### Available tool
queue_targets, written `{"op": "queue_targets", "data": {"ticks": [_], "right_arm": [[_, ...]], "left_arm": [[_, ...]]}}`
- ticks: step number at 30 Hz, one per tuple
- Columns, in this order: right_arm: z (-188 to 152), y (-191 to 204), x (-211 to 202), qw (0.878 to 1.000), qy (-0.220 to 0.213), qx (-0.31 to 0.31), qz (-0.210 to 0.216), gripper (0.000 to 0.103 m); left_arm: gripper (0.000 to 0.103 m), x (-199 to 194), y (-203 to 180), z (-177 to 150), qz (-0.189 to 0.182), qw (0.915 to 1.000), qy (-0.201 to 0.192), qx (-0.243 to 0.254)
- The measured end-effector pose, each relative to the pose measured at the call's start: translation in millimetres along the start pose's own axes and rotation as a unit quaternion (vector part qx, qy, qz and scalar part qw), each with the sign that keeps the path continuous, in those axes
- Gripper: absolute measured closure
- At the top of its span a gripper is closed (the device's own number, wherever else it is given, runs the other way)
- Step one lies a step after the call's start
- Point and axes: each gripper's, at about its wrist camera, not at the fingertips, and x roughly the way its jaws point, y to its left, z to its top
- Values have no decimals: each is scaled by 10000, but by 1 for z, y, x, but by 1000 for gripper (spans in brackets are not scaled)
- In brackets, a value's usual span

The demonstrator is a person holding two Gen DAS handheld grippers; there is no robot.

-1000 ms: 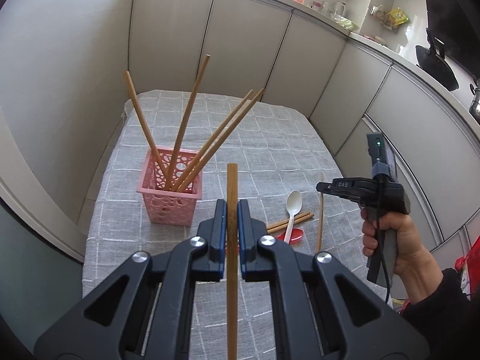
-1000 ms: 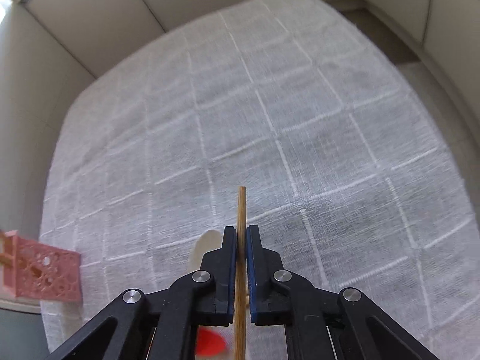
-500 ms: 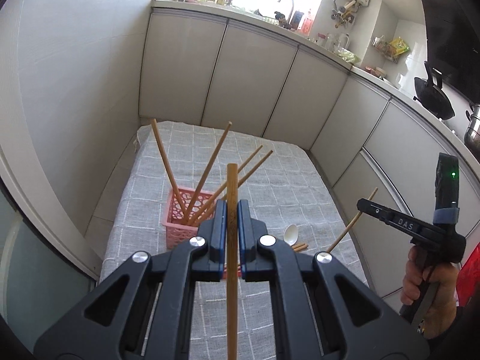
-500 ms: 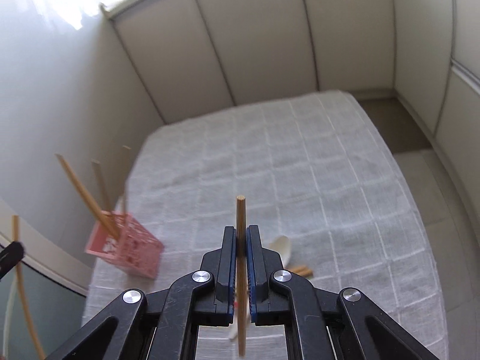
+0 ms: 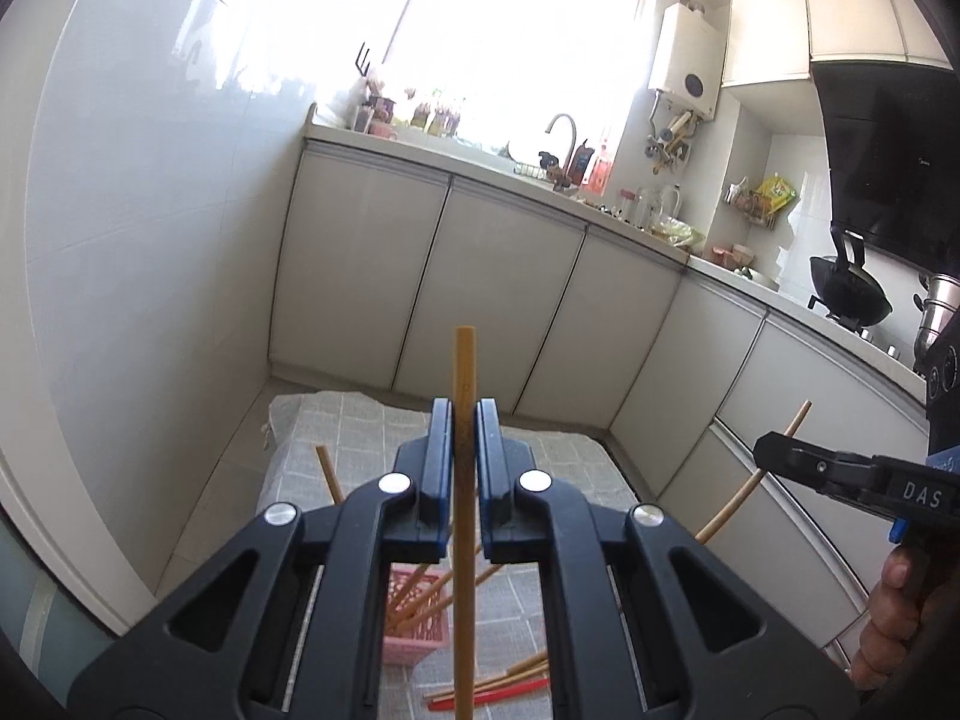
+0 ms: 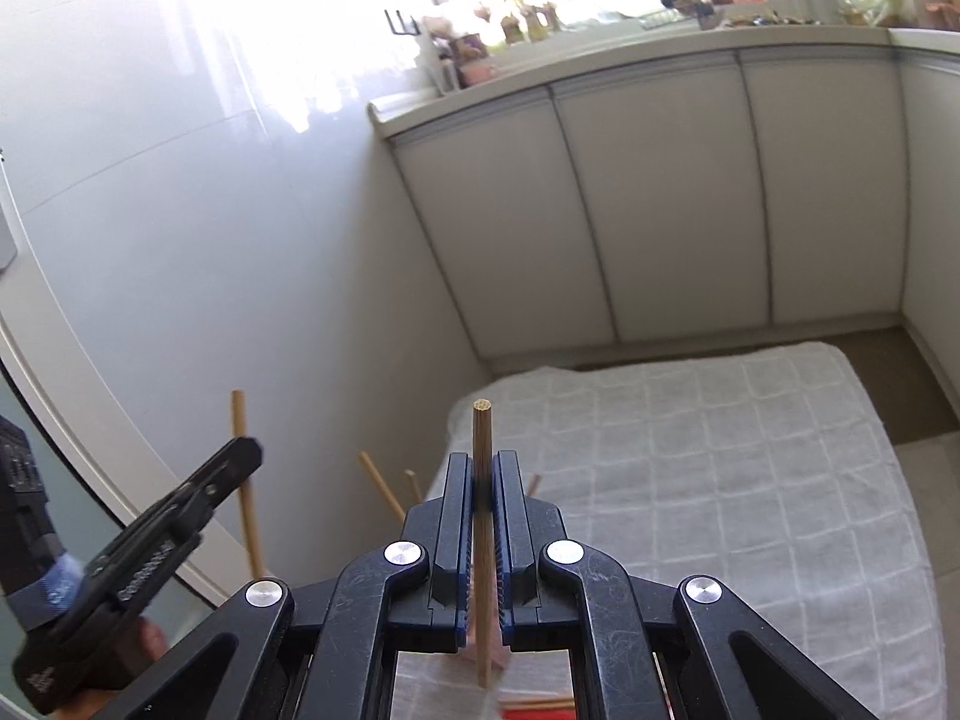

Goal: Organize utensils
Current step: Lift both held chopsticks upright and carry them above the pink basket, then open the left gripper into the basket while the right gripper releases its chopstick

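My left gripper (image 5: 463, 420) is shut on a wooden chopstick (image 5: 465, 372) held upright, high above the table. My right gripper (image 6: 483, 468) is shut on another wooden chopstick (image 6: 482, 438), also upright. The right gripper shows in the left wrist view (image 5: 771, 447), off to the right, its chopstick (image 5: 738, 501) slanting. The left gripper shows in the right wrist view (image 6: 243, 456) at the left. A pink lattice holder (image 5: 429, 630) with several chopsticks stands on the cloth below, mostly hidden by my left gripper. Loose chopsticks (image 5: 510, 675) and a red utensil (image 5: 498, 695) lie on the cloth near it.
The table has a grey checked cloth (image 6: 720, 450). White cabinets (image 5: 498, 288) run behind and to the right, a white wall (image 5: 150, 240) to the left. A black wok (image 5: 849, 294) sits on the counter at far right.
Both grippers have risen and tilted up, each still holding its chopstick. The holder and table have dropped low in both views; the white spoon is out of sight.
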Motion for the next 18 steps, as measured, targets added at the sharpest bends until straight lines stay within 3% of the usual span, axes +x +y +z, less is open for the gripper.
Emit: {"op": "queue_targets", "data": {"ticks": [9,14,18], "right_arm": [[3,20,34,9998,-150,-42,99,98],[-2,16,54,9999,-67,-42,116,98],[-7,14,66,9999,-90,-93,109,98]], "left_arm": [[95,27,-2,-10,446,9938,-885,497],[95,41,-1,-20,546,9897,-862,1005],[95,45,5,-29,459,9904,-680,1115]]}}
